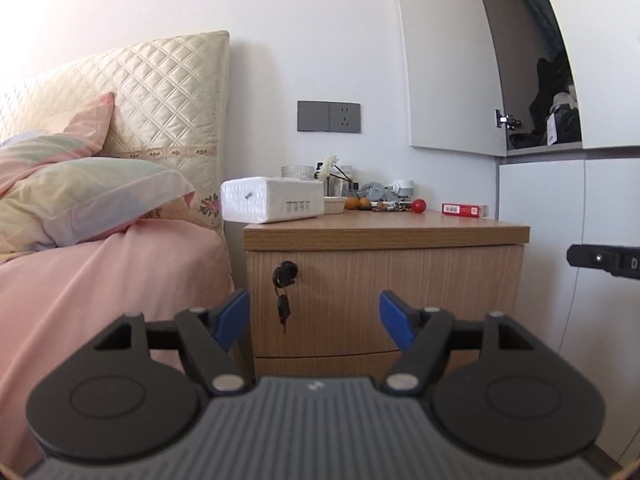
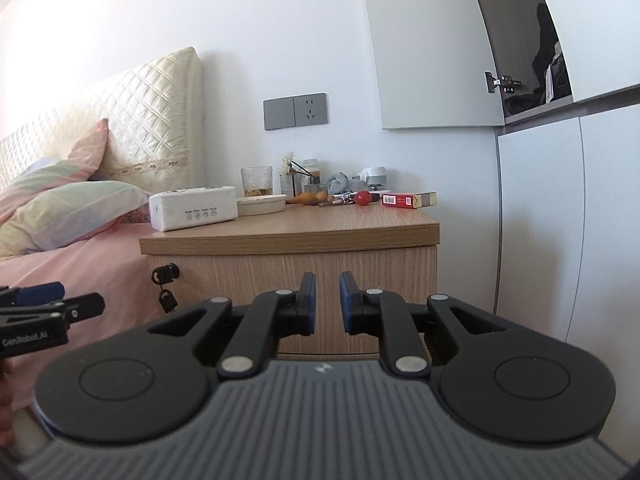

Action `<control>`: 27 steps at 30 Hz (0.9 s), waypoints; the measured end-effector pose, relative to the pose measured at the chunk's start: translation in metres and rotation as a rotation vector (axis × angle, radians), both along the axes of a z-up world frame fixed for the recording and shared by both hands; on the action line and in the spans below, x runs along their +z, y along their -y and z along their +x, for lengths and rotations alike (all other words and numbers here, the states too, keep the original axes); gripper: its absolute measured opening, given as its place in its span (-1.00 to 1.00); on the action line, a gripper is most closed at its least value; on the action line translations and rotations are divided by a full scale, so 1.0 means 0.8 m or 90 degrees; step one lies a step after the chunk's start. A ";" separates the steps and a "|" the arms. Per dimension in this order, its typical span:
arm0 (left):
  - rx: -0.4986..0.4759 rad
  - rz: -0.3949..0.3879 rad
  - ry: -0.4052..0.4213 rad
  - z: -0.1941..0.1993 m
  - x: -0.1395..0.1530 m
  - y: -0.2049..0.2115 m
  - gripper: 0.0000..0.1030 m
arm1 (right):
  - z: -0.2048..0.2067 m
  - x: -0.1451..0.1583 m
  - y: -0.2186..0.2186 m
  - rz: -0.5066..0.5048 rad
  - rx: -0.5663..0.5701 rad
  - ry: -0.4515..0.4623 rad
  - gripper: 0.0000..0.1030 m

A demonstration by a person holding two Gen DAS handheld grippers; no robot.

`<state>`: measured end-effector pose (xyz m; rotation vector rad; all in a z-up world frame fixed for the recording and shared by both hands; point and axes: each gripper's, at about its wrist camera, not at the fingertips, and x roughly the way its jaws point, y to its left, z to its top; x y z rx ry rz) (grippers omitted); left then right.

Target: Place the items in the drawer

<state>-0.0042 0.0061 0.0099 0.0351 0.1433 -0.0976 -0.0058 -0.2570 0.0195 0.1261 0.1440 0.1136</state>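
Observation:
A wooden nightstand (image 1: 384,232) (image 2: 288,236) stands beside the bed, its top drawer (image 1: 384,300) (image 2: 360,276) closed, with a key (image 1: 284,308) (image 2: 167,300) hanging from its lock. On top lie a white tissue pack (image 1: 272,200) (image 2: 192,208), a red ball (image 1: 419,205) (image 2: 363,197), a red box (image 1: 464,209) (image 2: 408,200) and small clutter. My left gripper (image 1: 314,316) is open and empty in front of the drawer. My right gripper (image 2: 327,304) is nearly shut, with a narrow gap and nothing between the pads.
A bed (image 1: 100,288) with pink sheets and pillows (image 1: 92,196) is at the left. White wardrobe doors (image 1: 560,216) stand at the right, one upper door (image 1: 448,60) open. A wall socket (image 1: 329,116) is above the nightstand. A glass (image 2: 257,182) and a shallow dish (image 2: 261,204) stand on the top.

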 end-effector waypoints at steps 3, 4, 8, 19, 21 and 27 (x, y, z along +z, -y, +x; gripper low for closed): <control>0.006 0.001 -0.002 0.001 -0.002 0.000 0.56 | -0.001 0.000 0.001 0.002 -0.002 -0.003 -0.68; 0.006 0.001 -0.003 0.001 -0.002 0.000 0.60 | 0.000 0.000 0.002 0.002 0.000 -0.006 -0.68; 0.010 0.006 0.000 0.002 -0.003 0.000 0.82 | 0.003 -0.002 0.004 0.004 0.009 -0.018 -0.68; 0.013 0.006 0.003 0.003 -0.003 0.000 0.99 | 0.001 -0.001 0.007 -0.001 0.008 -0.014 0.66; 0.012 0.010 0.002 0.003 -0.004 0.001 0.99 | 0.000 -0.003 0.006 -0.002 0.008 -0.007 0.88; 0.020 0.008 0.001 0.004 -0.004 0.001 0.99 | 0.000 -0.003 0.006 -0.009 0.012 -0.003 0.88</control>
